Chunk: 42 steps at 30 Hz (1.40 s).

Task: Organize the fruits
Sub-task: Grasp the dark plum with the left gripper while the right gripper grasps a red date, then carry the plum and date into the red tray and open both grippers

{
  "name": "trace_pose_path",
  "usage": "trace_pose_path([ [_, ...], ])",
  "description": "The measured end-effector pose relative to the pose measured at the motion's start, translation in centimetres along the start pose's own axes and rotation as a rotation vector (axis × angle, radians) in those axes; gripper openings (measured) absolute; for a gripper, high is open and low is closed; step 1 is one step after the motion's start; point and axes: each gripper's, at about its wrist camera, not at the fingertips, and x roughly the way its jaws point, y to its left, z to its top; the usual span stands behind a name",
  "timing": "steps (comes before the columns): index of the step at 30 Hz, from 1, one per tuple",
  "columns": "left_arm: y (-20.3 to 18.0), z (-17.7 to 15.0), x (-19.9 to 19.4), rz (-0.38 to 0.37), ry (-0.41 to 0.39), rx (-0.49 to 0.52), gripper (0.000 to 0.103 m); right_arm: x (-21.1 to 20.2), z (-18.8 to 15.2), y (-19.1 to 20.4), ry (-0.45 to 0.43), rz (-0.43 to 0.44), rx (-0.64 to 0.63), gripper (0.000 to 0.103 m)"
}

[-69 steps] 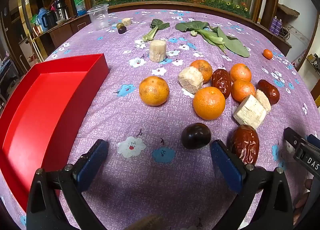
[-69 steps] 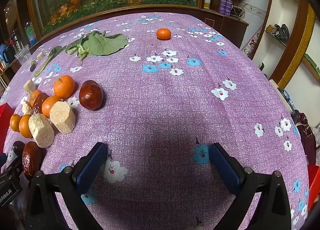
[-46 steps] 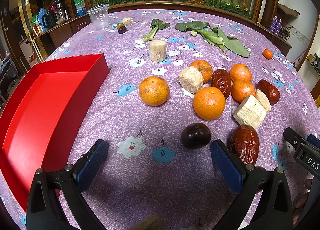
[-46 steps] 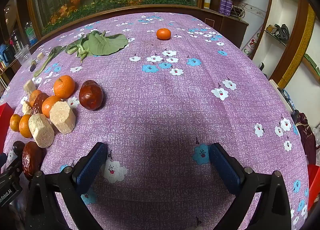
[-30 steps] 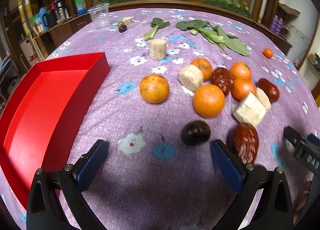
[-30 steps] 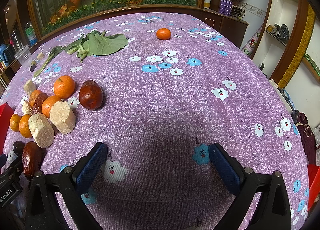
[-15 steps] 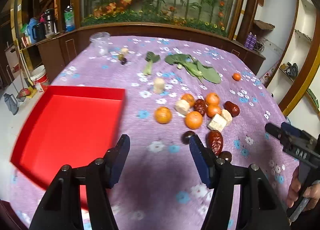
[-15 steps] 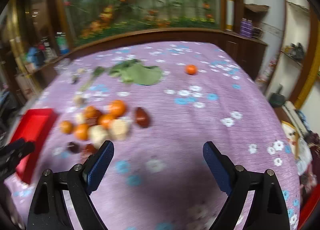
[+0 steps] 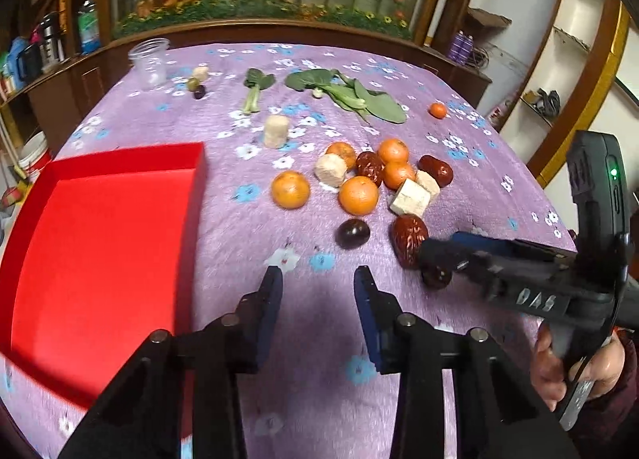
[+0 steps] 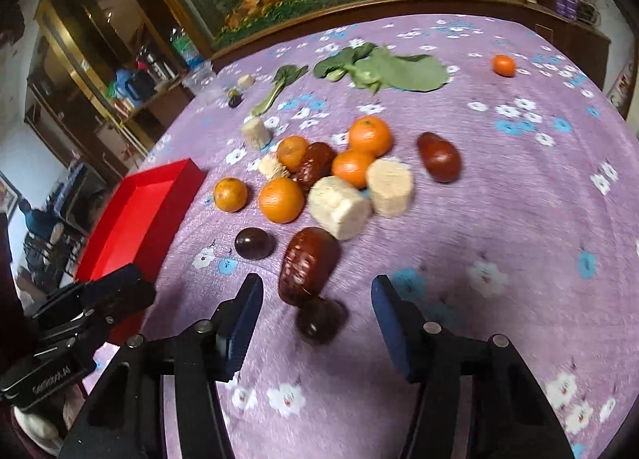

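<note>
Dates and oranges cluster mid-table; the nearest red date (image 10: 307,265) lies long axis pointing away toward the cluster. Right gripper (image 10: 315,323) stands spread, empty, straddling a dark round fruit (image 10: 319,319), blurred, perhaps a plum. Left gripper (image 9: 317,291) gapes empty beside the red tray (image 9: 96,235).

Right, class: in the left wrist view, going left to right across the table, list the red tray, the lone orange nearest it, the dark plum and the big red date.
red tray → lone orange → dark plum → big red date
</note>
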Motion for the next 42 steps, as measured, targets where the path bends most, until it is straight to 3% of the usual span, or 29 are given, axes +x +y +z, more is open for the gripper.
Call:
trace_pose_path([
  [5, -0.3, 1.7, 2.9, -0.043, 0.041, 0.032, 0.036, 2.4, 0.6, 0.5, 0.017, -0.018, -0.019, 0.051],
  [7, -0.6, 2.2, 3.9, -0.050, 0.051, 0.052, 0.036, 2.6, 0.8, 0.5, 0.024, -0.019, -0.020, 0.039],
  [12, -1.4, 3.0, 5.6, -0.082, 0.061, 0.086, 0.035, 2.1, 0.7, -0.2, 0.006, 0.018, 0.001, 0.037],
  [20, -2.9, 2.9, 8.5, -0.088, 0.111, 0.162, 0.034, 0.3, 0.3, -0.7, -0.038, 0.010, -0.006, 0.036],
  [24, -3.3, 2.8, 8.3, -0.070, 0.096, 0.165, 0.023, 0.0, 0.2, -0.6, -0.042, 0.018, -0.006, 0.036],
  [29, -2.9, 2.0, 5.8, -0.050, 0.056, 0.142, 0.023, -1.1, 0.3, 0.7, -0.061, 0.033, -0.022, 0.036],
  [36, 0.2, 1.6, -1.3, -0.002, -0.070, 0.049, 0.023, -3.0, 0.9, 5.4, -0.082, 0.087, -0.104, 0.036],
  [42, 6.8, 1.0, -6.7, 0.180, -0.159, -0.067, 0.023, -1.9, 1.6, 11.4, -0.033, 0.178, -0.174, 0.036],
])
